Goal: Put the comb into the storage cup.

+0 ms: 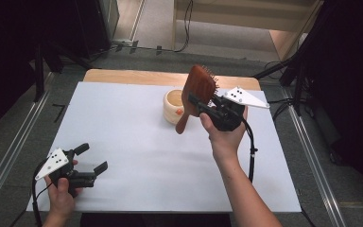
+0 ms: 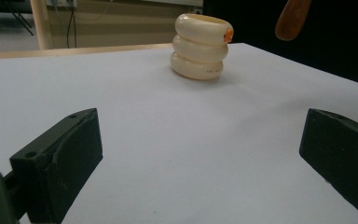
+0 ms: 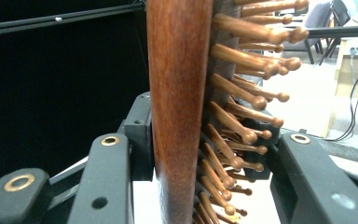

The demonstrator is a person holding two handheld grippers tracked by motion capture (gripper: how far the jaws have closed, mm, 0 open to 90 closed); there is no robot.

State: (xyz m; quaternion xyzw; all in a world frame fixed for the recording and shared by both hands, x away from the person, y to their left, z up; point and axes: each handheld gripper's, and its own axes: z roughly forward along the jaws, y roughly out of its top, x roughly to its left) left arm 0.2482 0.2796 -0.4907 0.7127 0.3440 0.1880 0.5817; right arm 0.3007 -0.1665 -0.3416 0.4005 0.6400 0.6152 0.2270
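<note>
The wooden hairbrush (image 1: 197, 94) is clamped between the right gripper (image 1: 207, 105) fingers (image 3: 105, 186), one on its smooth back, one on the bristle side, held above the desk (image 1: 137, 151) beside the cream ringed holder (image 1: 175, 106). The left gripper (image 1: 92, 161) rests low, fingers apart.

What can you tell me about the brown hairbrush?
The hairbrush looks like reddish-brown polished wood, with a wide paddle head, a tapering handle and rows of round-tipped wooden pins. The right gripper clamps its head, one jaw on the smooth back, the other among the pins. It hangs in the air, handle pointing down, near the cream ringed cup.
</note>
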